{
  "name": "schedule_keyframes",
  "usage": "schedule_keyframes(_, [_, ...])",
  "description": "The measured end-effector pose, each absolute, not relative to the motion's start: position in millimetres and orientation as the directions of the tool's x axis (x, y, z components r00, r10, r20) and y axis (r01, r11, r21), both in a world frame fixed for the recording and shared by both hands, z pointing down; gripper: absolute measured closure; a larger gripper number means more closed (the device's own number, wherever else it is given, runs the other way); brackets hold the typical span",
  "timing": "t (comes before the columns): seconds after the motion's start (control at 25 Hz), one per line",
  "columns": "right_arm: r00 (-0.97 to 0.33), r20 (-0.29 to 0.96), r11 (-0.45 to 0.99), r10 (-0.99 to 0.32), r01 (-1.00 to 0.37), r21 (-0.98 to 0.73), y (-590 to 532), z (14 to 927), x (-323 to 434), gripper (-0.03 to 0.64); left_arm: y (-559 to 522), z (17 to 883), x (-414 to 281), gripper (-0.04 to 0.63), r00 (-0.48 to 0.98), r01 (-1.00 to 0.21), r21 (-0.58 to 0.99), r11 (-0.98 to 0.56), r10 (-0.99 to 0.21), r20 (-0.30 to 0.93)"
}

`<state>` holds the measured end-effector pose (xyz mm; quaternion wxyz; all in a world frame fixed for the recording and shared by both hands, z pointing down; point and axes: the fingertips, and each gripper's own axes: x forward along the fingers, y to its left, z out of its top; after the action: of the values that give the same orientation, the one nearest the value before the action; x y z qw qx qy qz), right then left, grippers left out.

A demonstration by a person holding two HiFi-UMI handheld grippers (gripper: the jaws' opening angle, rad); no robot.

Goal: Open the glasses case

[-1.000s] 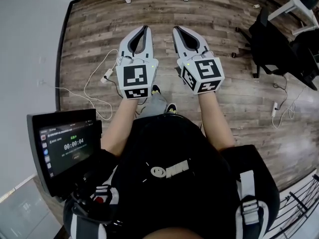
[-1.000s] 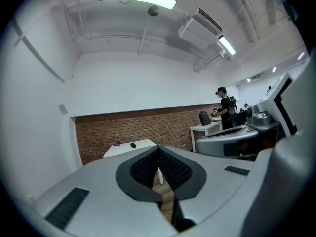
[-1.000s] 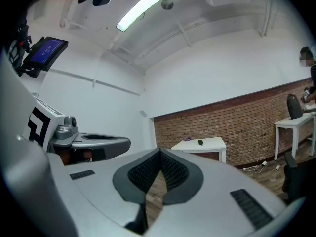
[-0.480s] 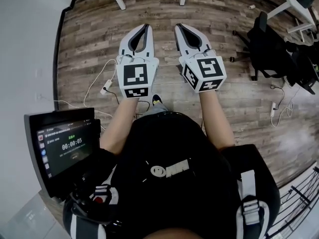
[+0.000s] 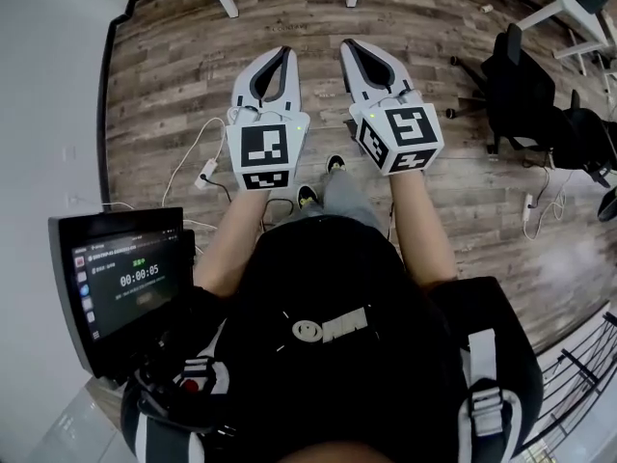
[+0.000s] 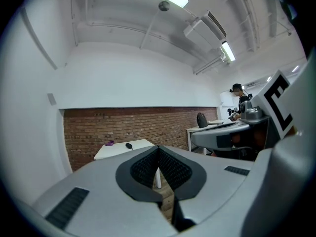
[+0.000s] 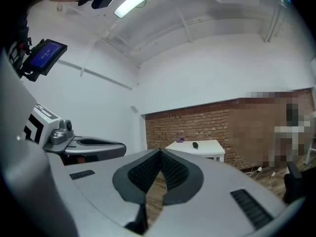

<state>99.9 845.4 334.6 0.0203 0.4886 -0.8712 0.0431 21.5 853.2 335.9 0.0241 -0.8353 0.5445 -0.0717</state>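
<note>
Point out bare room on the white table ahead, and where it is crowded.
The table is bare right of the dark item and along its near edge. The far left corner is taken: a purple item lies beside the dark one.

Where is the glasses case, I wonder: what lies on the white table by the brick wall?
A small dark thing and a small purple thing lie on the table; both are too small to identify. The right gripper covers the table's near corner.

Black top (image 5: 328,278), white logo (image 5: 331,327); left gripper (image 5: 282,52), right gripper (image 5: 349,43) white-grey.
</note>
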Motion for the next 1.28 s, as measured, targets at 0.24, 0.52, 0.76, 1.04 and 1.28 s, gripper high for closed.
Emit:
schedule_keyframes(0.24, [-0.537,0.092,0.536,-0.838,-0.843,-0.047,797.4,342.0,99.1,0.618,802.7,339.9,22.2,0.595,0.385,-0.911,-0.119,-0.396,-0.917,0.101])
schedule_keyframes(0.52, [-0.545,0.082,0.544,-0.834,-0.838,-0.040,721.2,341.8,109.4,0.618,726.4,334.0,25.8,0.595,0.358,-0.925,-0.101,-0.366,-0.929,0.091])
schedule_keyframes(0.76, [-0.552,0.065,0.548,-0.831,-0.833,-0.070,667.5,340.3,129.7,0.618,672.2,334.3,40.4,0.595,0.342,-0.928,-0.131,-0.350,-0.936,0.083])
schedule_keyframes(1.04, [-0.567,0.066,0.561,-0.821,-0.823,-0.094,616.5,343.1,125.7,0.618,623.8,338.6,35.8,0.595,0.320,-0.931,-0.150,-0.332,-0.942,0.103])
schedule_keyframes(1.28, [-0.547,0.095,0.539,-0.832,-0.837,-0.097,551.1,351.5,107.5,0.618,557.0,344.3,20.9,0.595,0.342,-0.926,-0.127,-0.356,-0.932,0.115])
